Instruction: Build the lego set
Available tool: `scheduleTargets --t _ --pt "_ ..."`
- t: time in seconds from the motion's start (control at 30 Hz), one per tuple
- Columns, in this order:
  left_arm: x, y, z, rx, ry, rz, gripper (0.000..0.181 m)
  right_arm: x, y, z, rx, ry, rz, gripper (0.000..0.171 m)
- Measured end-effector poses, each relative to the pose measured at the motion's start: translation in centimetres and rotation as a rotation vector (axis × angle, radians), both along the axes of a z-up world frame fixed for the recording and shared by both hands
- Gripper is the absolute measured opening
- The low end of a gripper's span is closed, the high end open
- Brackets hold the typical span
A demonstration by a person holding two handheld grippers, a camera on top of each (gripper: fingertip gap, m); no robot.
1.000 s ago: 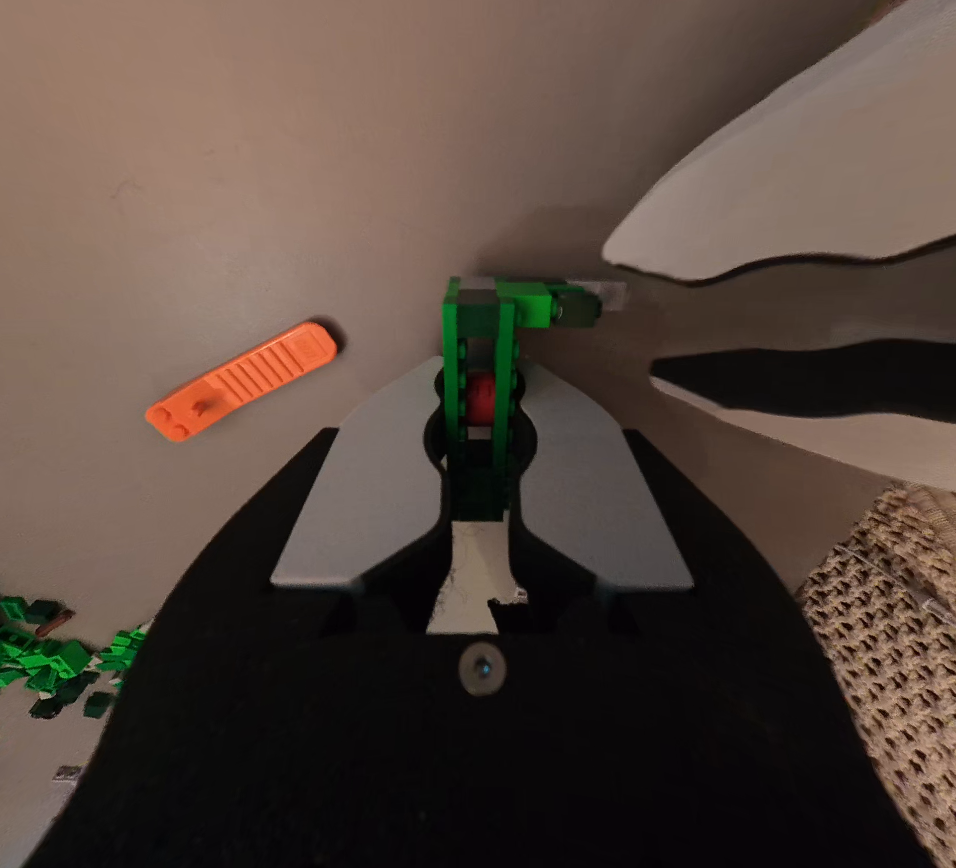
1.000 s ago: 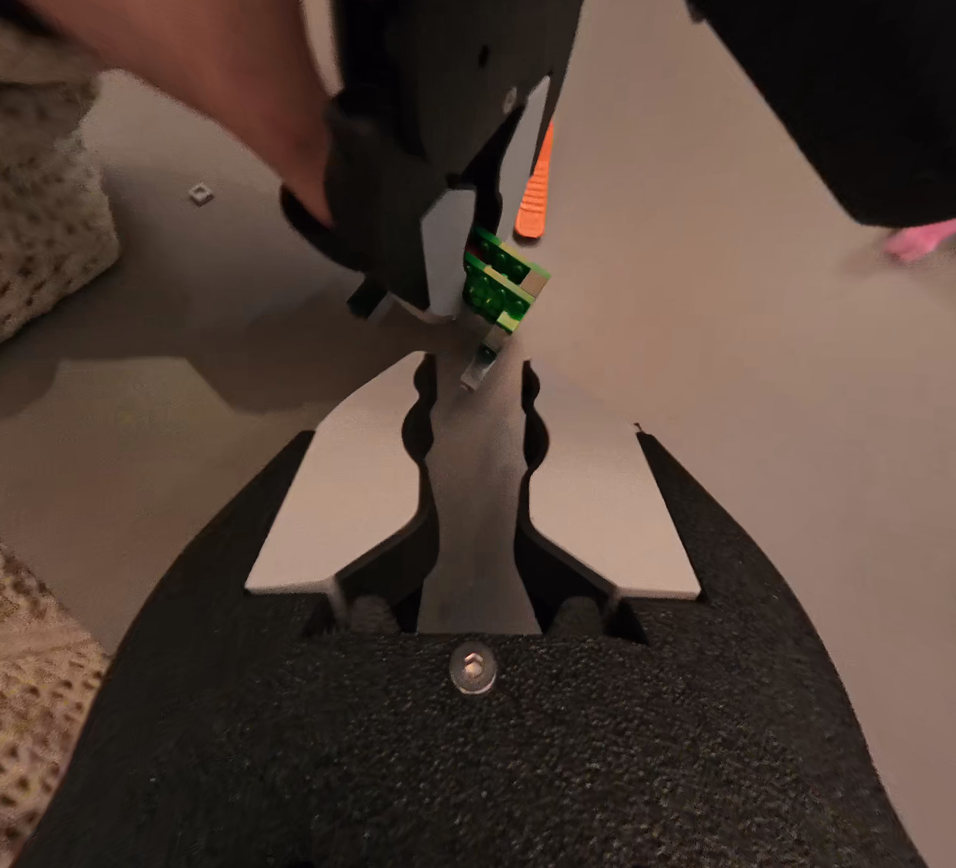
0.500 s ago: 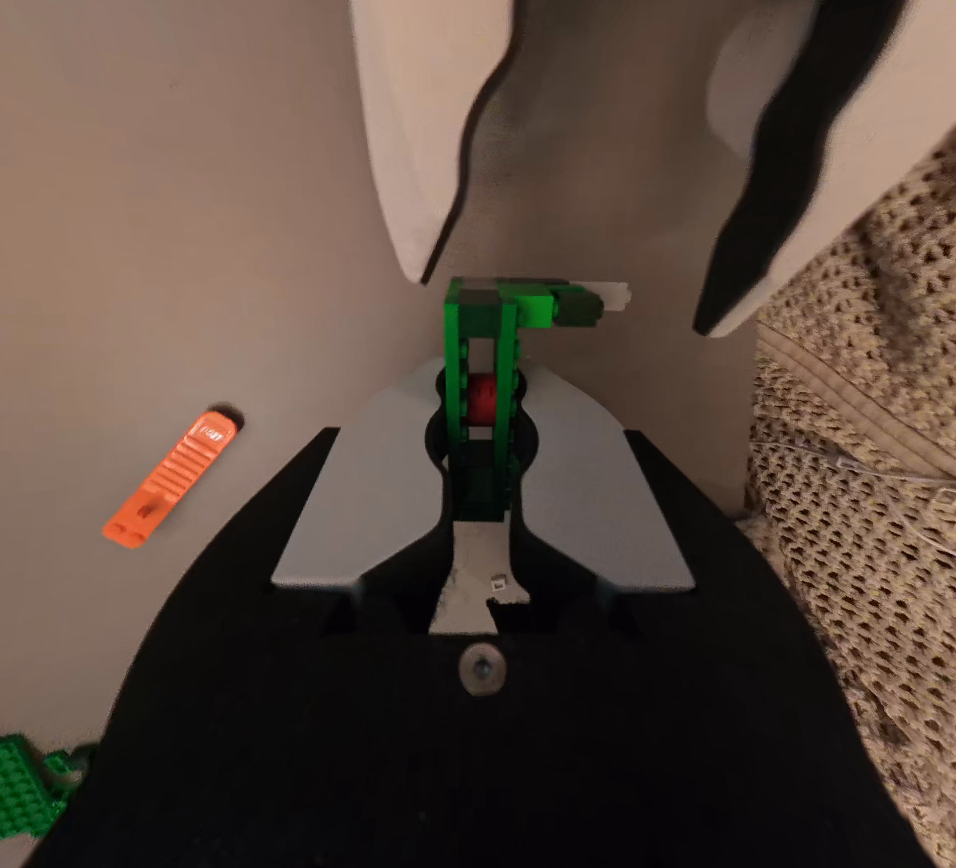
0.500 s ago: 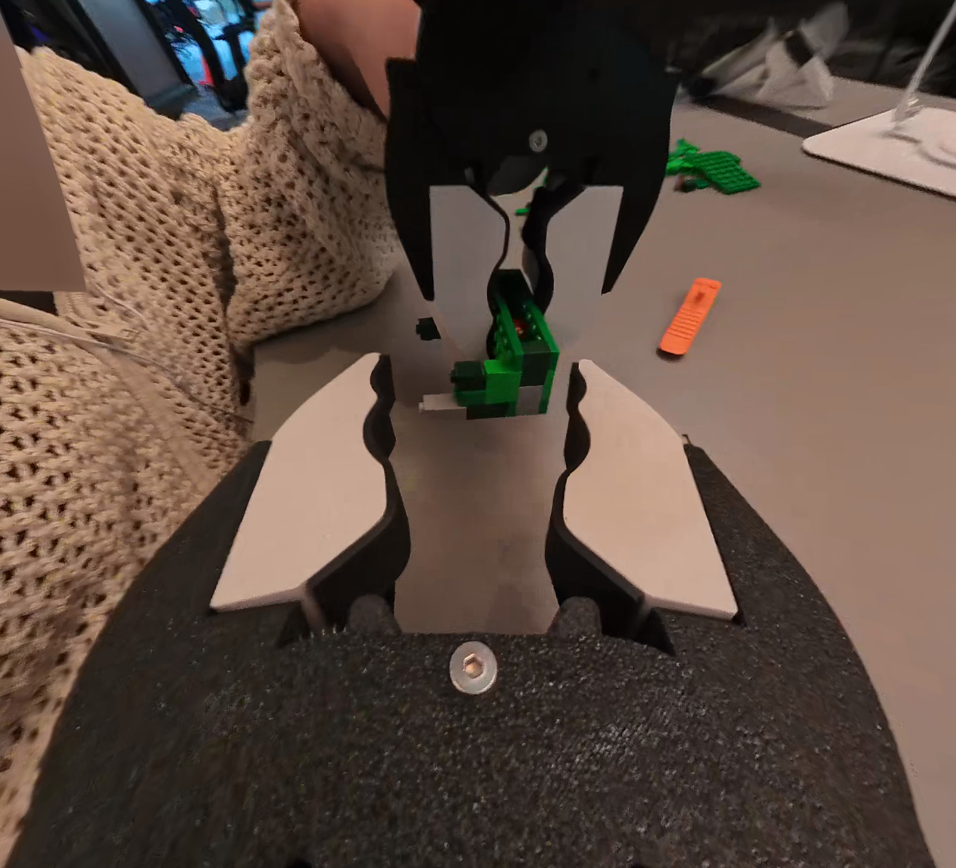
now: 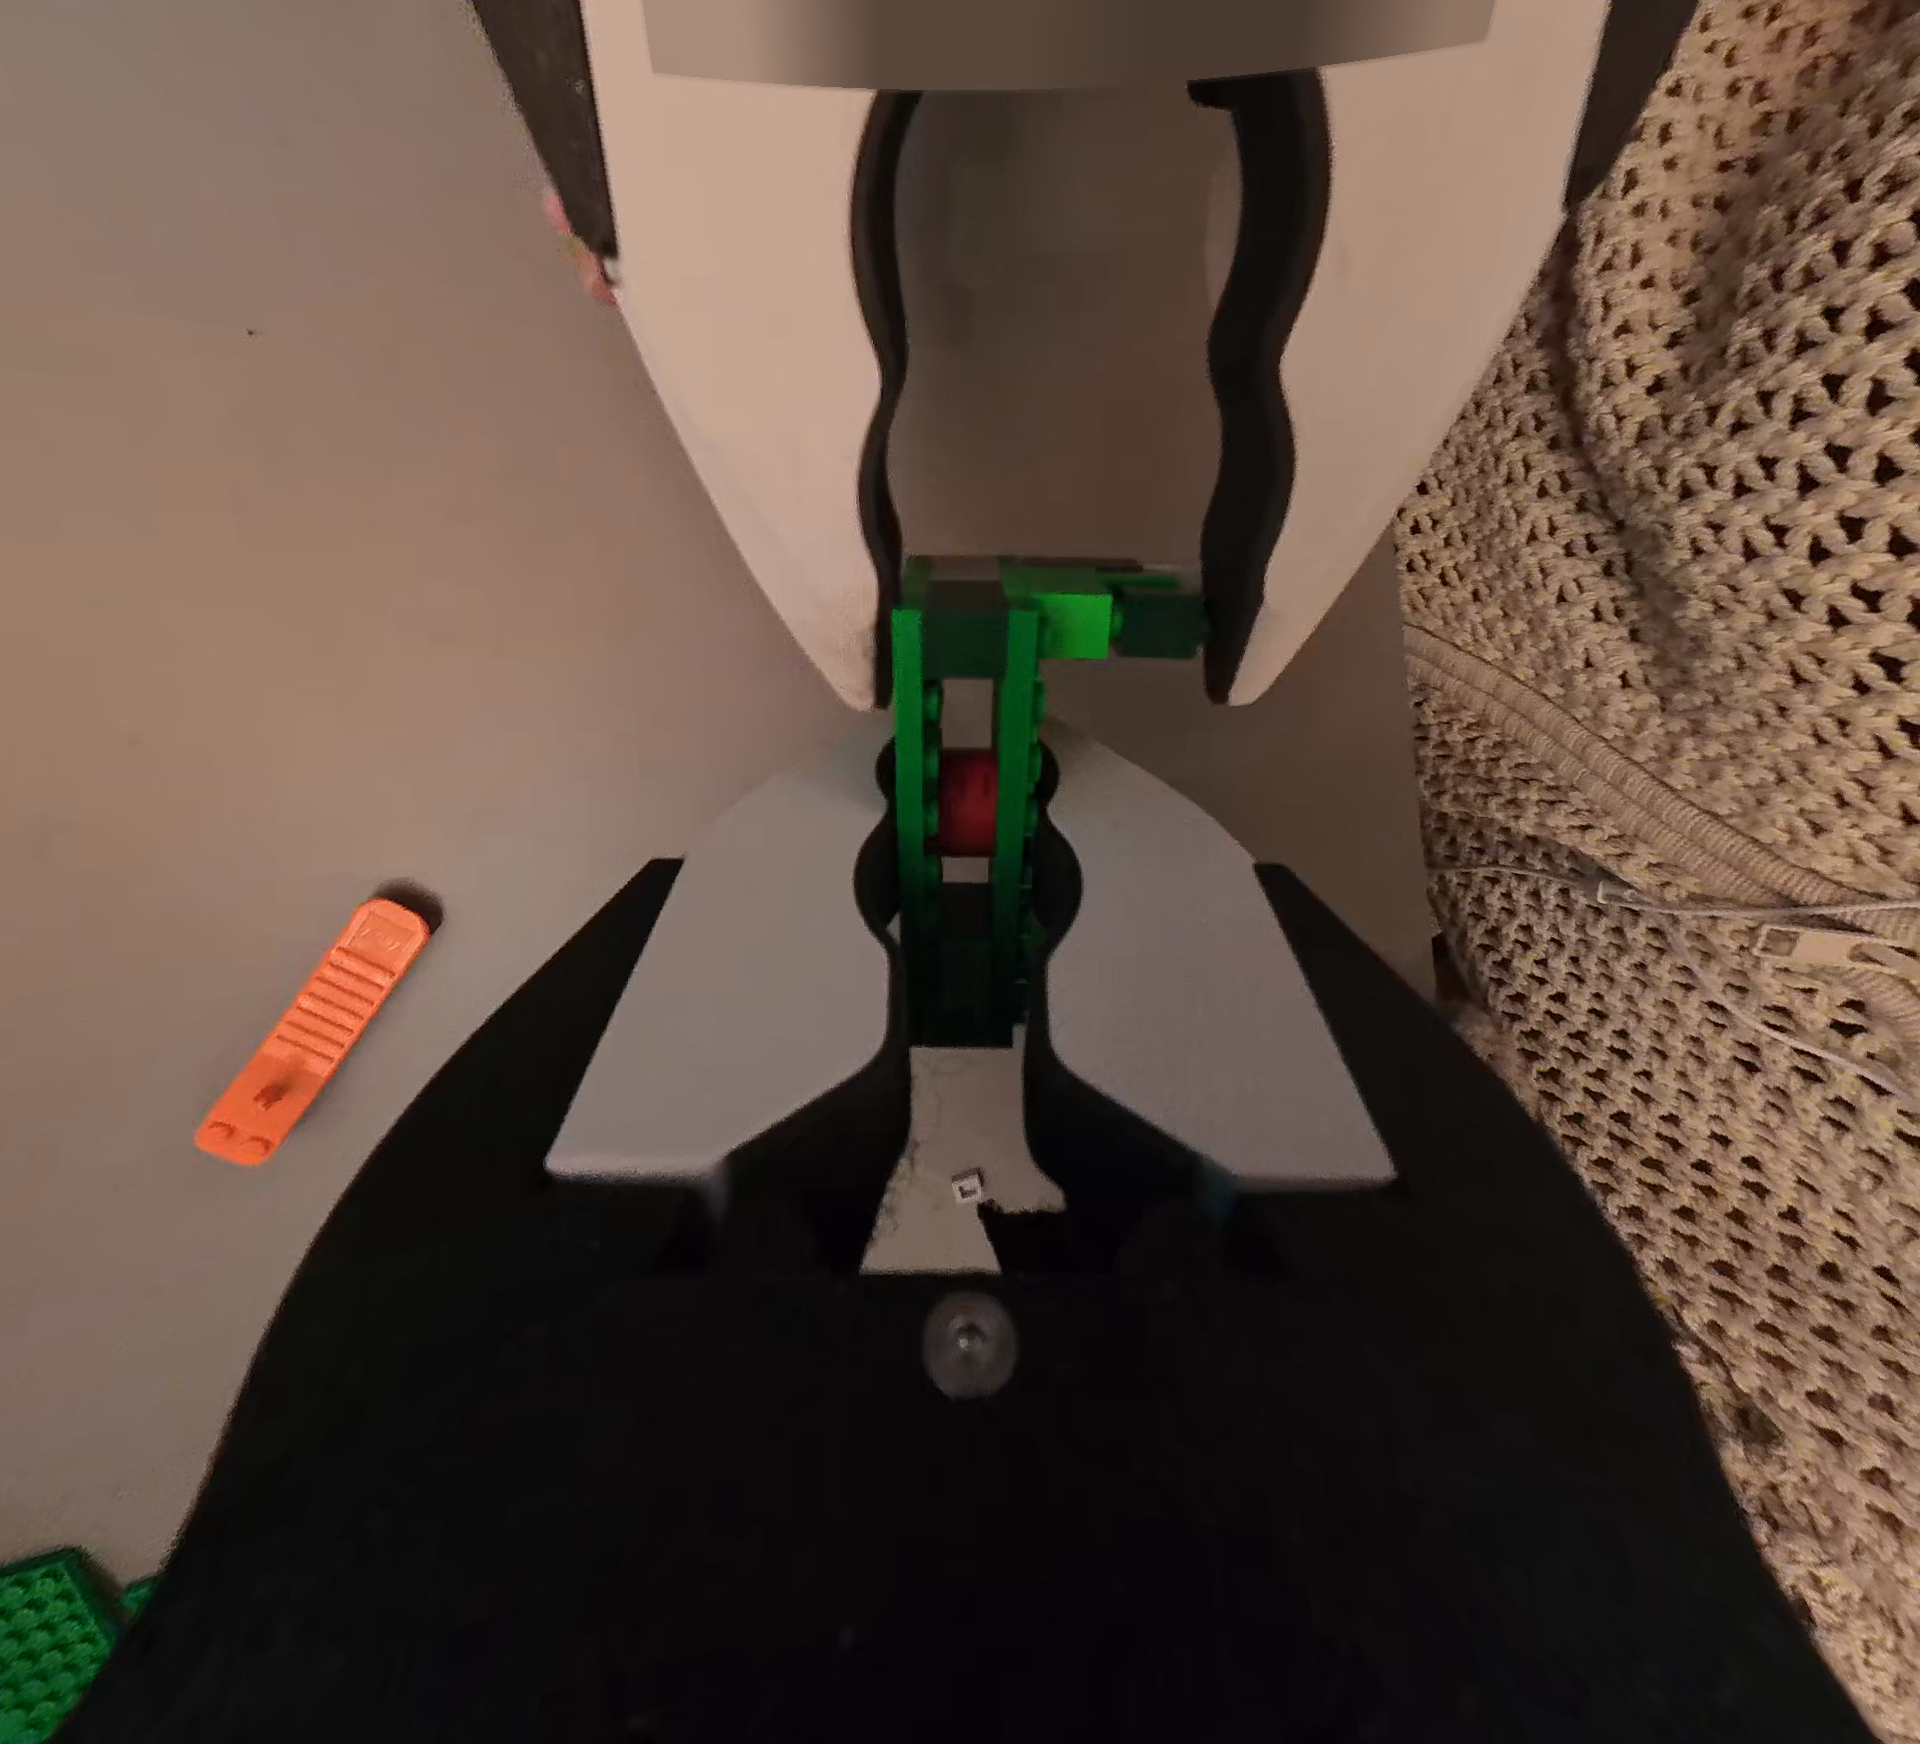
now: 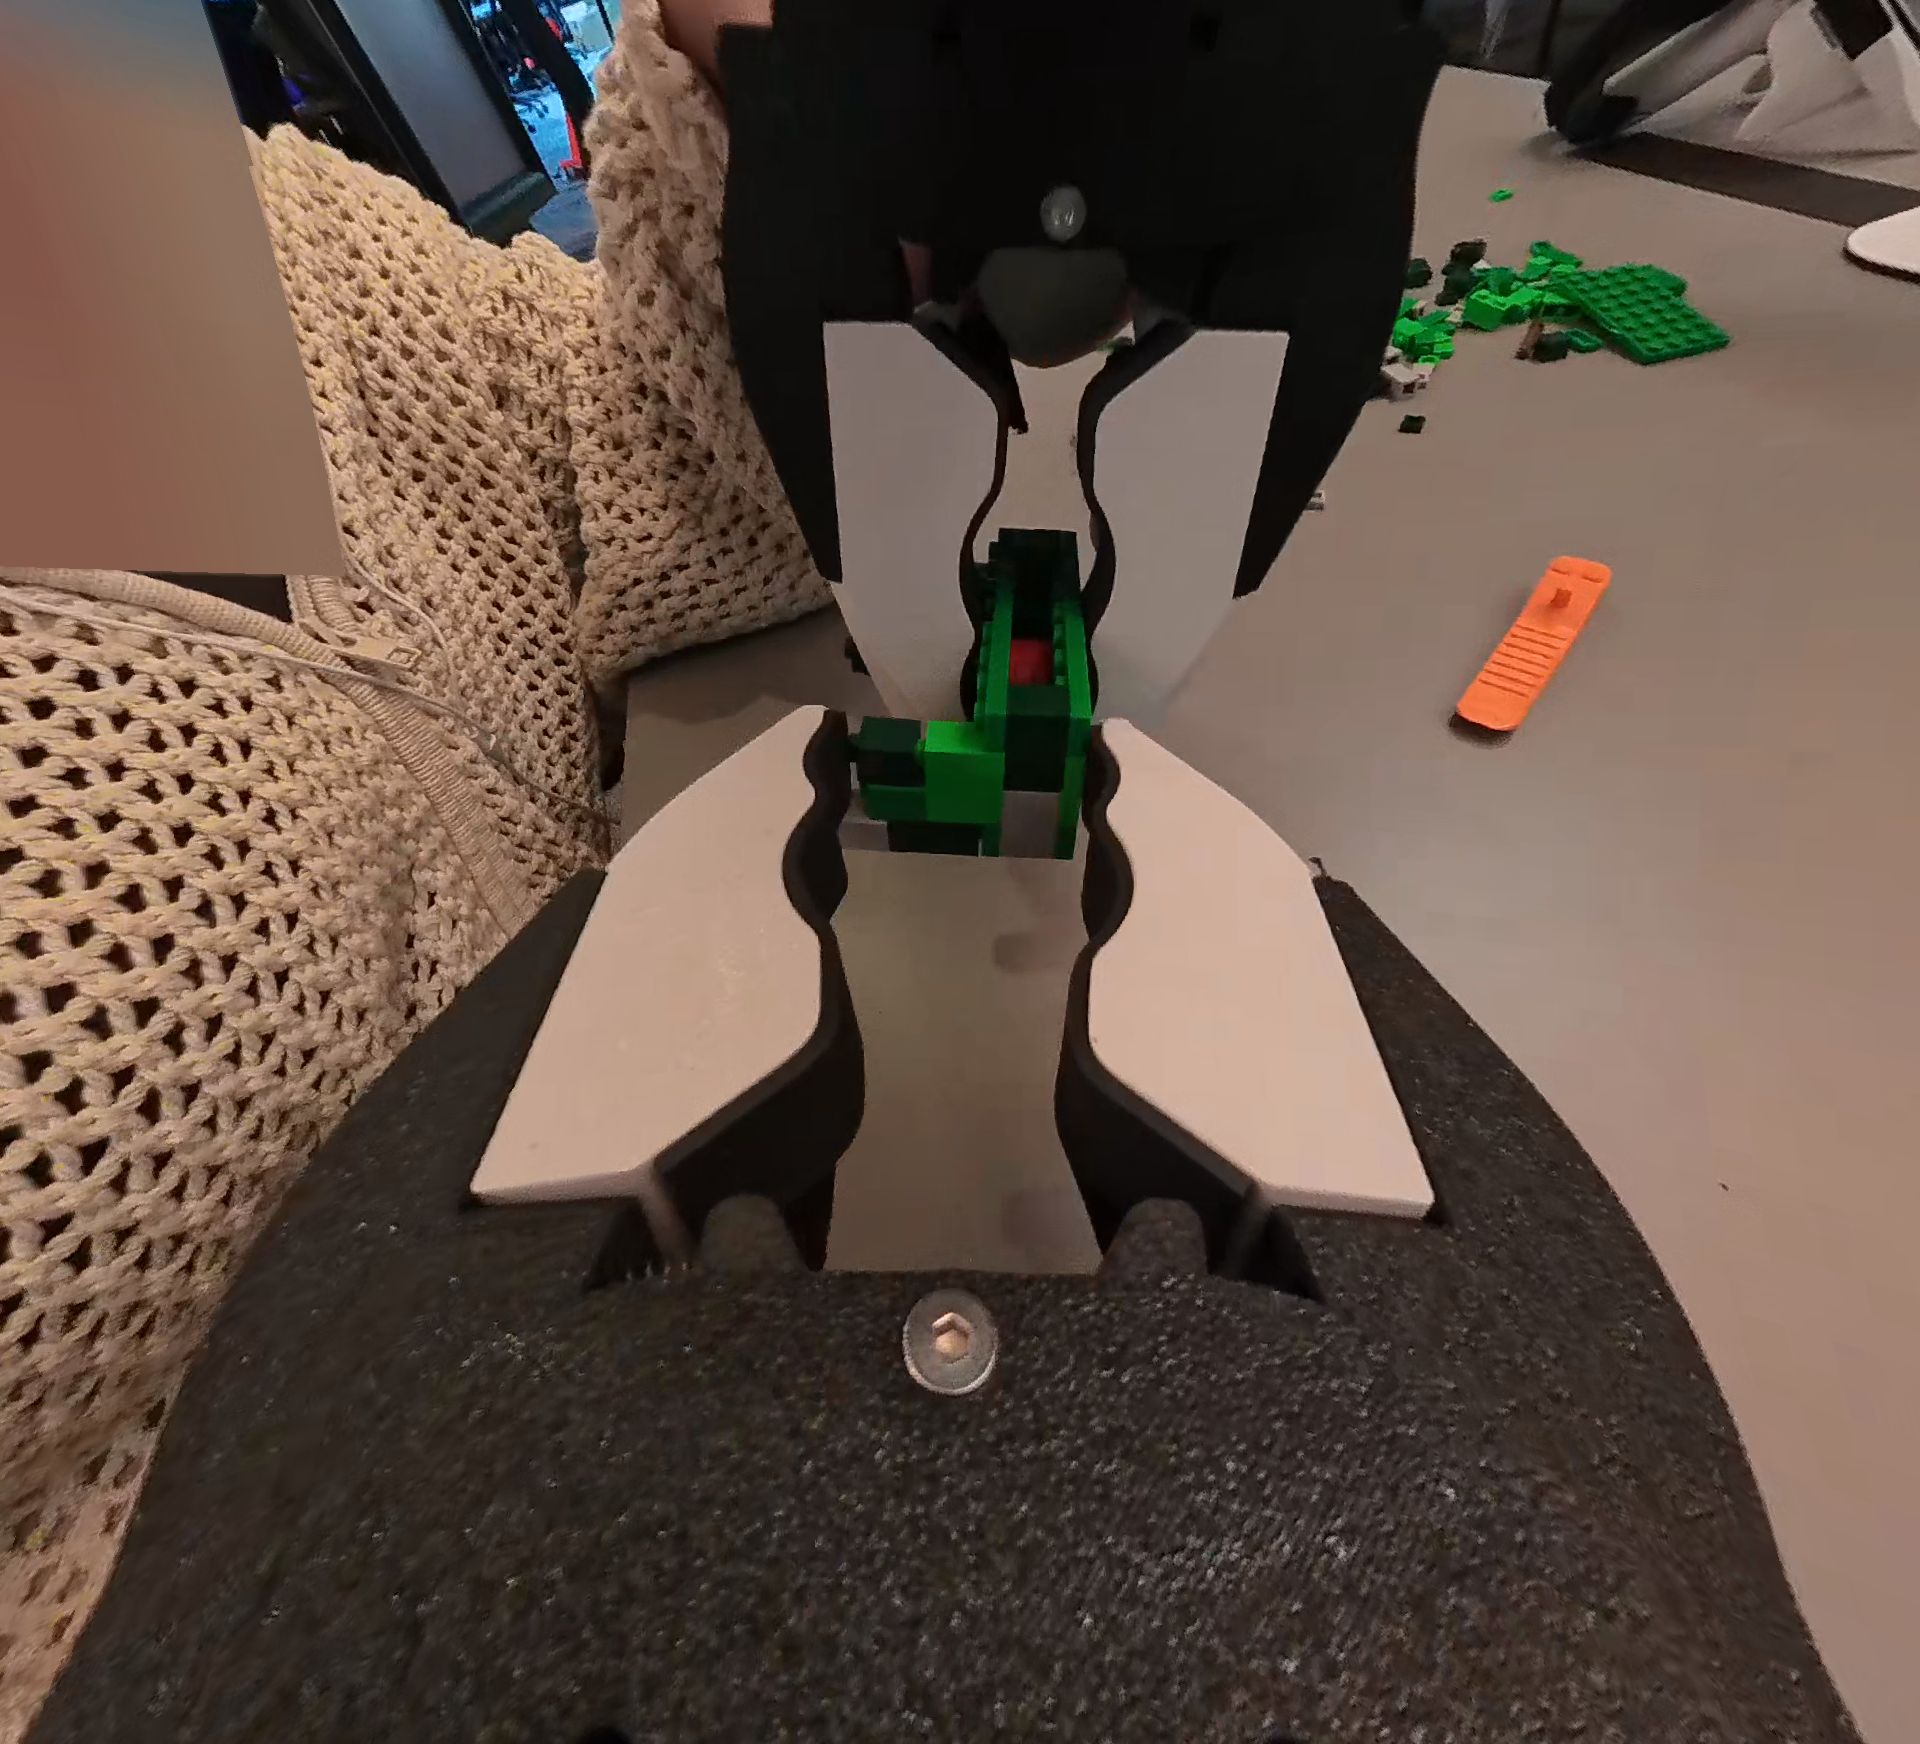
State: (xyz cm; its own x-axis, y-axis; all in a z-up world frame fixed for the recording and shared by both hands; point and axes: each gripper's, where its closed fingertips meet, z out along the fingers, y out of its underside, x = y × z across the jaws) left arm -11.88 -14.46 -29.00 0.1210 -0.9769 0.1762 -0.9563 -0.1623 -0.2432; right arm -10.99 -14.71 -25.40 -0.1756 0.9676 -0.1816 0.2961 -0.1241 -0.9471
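Observation:
A narrow green lego assembly (image 5: 1070,624) with a red piece inside and a short side arm is held above the grey table (image 5: 312,447). My left gripper (image 5: 966,759) is shut on its long body. My right gripper (image 5: 1049,655) comes in from the opposite side, its fingers pressed on both sides of the assembly's wide end. In the right wrist view the right gripper (image 6: 966,738) clamps that end of the assembly (image 6: 956,769), and the left gripper (image 6: 1029,686) holds the body from the far side.
An orange brick separator (image 5: 312,1040) lies on the table to the left; it also shows in the right wrist view (image 6: 1532,645). A pile of green lego pieces and plates (image 6: 1558,312) lies farther back. A person's cream knitted sleeve (image 6: 260,863) is close by. Left and right tips are no more than a few centimetres apart. From either gripper's tips it is about 15 cm to the orange brick separator (image 5: 312,1040). It turns up in the right wrist view (image 6: 1522,633) as well.
My right gripper swung round to face the left gripper head-on, moved onto the assembly's wide end and narrowed its jaws onto it. The left gripper kept its hold.

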Motion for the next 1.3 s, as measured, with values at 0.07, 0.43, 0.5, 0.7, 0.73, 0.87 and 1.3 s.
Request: scheduleTargets --t 0.07,0.43,0.5,0.7,0.73,0.87,1.3 --pt "0.0 -0.1 0.1 0.002 -0.004 -0.004 0.019 0.0 0.0 0.1 0.010 -0.003 -0.004 0.042" --pt "-0.3 -0.4 0.0 0.006 0.016 -0.018 0.021 0.1 -0.3 -0.2 0.006 -0.063 -0.004 0.041" --pt "-0.4 -0.3 -0.1 0.004 0.019 -0.013 0.021 0.1 -0.2 -0.3 0.014 -0.071 -0.013 0.041" --pt "-0.5 0.2 -0.6 0.001 0.035 0.022 0.022 -0.1 0.2 -0.8 0.043 -0.084 -0.058 0.041" --pt "-0.5 0.3 -0.7 -0.001 0.037 0.023 0.022 -0.1 0.3 -0.9 0.046 -0.087 -0.065 0.041" --pt "-0.5 0.6 -1.0 -0.015 0.035 0.031 0.023 -0.1 0.5 -1.1 0.057 -0.091 -0.088 0.041" --pt "-0.2 1.3 -1.8 -0.012 0.048 0.059 0.022 -0.4 1.2 -1.7 0.096 -0.118 -0.141 0.041"
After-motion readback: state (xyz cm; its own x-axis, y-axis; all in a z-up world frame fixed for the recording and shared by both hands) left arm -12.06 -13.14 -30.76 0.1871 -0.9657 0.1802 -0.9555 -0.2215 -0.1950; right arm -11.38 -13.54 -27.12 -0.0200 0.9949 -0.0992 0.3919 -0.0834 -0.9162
